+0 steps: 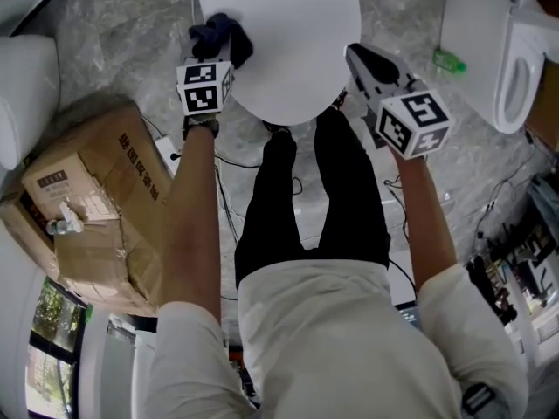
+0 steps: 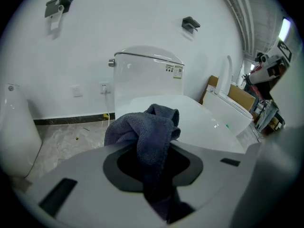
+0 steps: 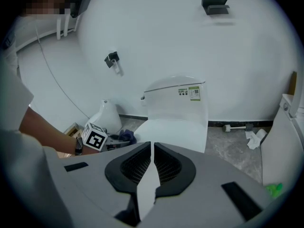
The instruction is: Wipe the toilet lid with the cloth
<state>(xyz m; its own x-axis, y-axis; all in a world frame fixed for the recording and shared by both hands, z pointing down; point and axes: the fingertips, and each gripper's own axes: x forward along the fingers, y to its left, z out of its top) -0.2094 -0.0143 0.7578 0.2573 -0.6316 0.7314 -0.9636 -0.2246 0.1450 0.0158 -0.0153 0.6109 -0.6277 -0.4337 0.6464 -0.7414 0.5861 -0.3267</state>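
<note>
Person's legs: nearest, in dark trousers, facing the toilet, with both grippers held out ahead.
Left gripper: pinching the cloth and angled downward, judged so held to drag the cloth across the lid.
Cloth: dark blue and bunched, spilling out past the left gripper's tips at the lid's near rim; contact with the lid is uncertain.
Right gripper: pressed together with nothing between, off the lid's other side, judged parked clear of the wiping path.
Toilet lid: white and lowered, just ahead and right of the left gripper, ahead and left of the right gripper.
Cistern: beyond the lid, farthest from both grippers.
</note>
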